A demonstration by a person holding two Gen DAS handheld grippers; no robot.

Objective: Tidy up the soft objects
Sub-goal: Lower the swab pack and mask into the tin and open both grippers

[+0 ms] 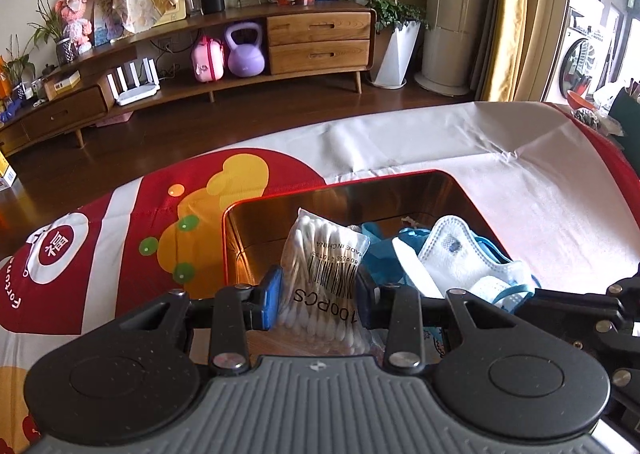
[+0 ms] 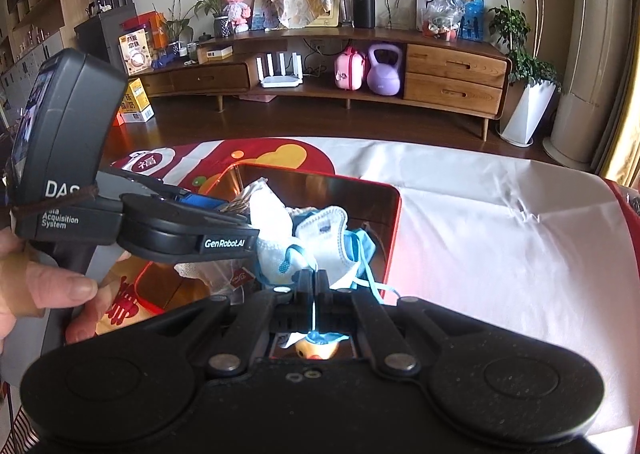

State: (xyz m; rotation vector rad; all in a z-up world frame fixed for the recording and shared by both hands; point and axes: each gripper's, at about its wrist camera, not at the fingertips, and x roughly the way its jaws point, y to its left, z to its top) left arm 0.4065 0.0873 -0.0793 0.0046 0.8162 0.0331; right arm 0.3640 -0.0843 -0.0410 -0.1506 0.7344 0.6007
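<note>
Two tongs work over the red tin [image 1: 472, 190]: your left tongs [image 1: 316, 290] clamp the cotton-swab packet [image 1: 320, 266], long axis pointing away into the tin. Your right tongs [image 2: 313, 280] pinch a mask's blue strap [image 2: 314, 310].

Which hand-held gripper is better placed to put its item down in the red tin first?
Left, probably: the left hand-held gripper holds the cotton swab pack inside the red tin.
</note>
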